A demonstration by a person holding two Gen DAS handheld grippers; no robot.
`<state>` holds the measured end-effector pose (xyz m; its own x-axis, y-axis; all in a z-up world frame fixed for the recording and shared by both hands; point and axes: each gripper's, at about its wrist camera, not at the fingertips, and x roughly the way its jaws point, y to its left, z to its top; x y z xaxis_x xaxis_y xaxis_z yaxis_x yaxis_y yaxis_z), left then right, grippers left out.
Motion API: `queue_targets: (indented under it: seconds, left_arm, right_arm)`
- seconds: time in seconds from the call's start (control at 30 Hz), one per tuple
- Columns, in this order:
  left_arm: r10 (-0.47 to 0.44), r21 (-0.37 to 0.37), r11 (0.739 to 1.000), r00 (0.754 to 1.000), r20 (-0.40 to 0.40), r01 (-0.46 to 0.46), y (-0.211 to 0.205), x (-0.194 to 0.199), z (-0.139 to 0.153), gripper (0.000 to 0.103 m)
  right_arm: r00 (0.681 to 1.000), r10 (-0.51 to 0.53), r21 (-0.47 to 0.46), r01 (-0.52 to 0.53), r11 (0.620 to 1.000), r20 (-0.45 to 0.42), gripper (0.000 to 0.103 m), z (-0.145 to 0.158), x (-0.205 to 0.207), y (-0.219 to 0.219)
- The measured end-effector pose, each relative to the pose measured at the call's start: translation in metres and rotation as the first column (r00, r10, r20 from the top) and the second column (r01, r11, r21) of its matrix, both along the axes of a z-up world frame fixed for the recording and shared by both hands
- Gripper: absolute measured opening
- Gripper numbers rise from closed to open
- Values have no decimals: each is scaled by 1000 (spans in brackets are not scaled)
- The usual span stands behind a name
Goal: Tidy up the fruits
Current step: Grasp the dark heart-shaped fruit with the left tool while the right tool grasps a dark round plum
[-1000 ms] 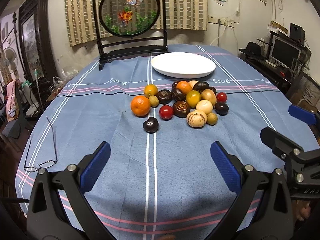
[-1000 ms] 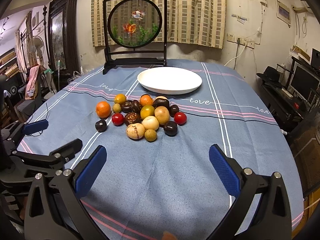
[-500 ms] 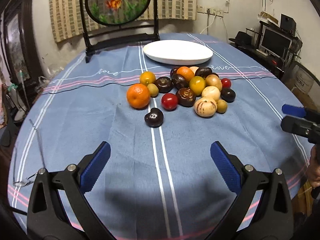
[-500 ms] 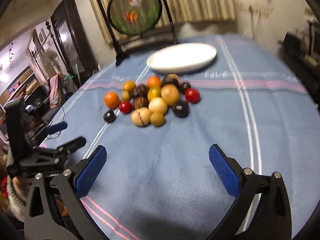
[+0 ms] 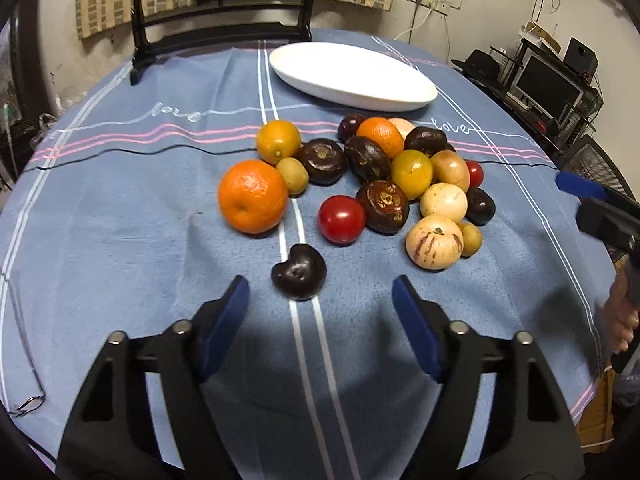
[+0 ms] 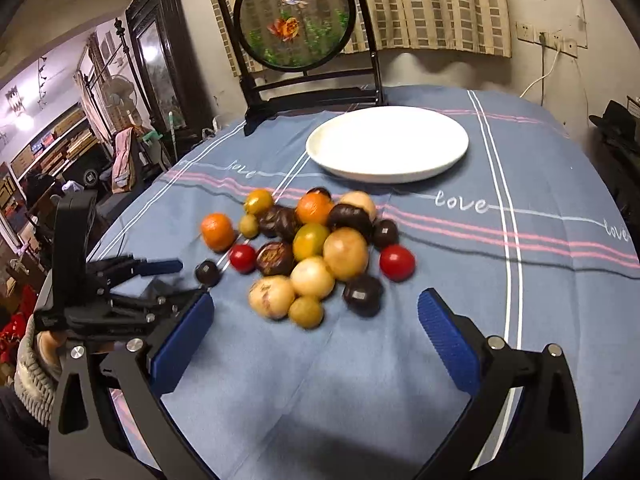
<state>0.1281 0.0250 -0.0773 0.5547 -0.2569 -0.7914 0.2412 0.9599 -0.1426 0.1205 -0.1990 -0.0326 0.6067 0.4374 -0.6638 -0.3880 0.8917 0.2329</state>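
The left tool [image 5: 320, 308] is closing, nothing yet pinched; the dark fruit [image 5: 299, 271] lies just beyond its tips at frame centre, apart from the fruit pile [image 5: 384, 184]. The right tool [image 6: 316, 320] is held open and empty. A pick-up is judged in hand: advance, clamp, then carry to the white plate [image 5: 420, 96] at the top.

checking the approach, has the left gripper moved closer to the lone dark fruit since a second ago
Yes. The left gripper has come forward and down toward the dark fruit, which now lies just ahead of its closing fingers; the white plate looms larger too.
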Motion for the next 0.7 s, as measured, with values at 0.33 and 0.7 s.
queue_targets:
  seconds: [0.33,0.7]
  left_arm:
    - [12,4,1000,1000,2,-12,0,14,-9,54]
    - [13,-50,999,1000,-15,-14,6,22,-13,54]
  right_arm:
    - [992,12,95,0,995,-127,74,-41,30,-11]
    - [991,-18,8,19,1000,-134,49,-52,36,-7]
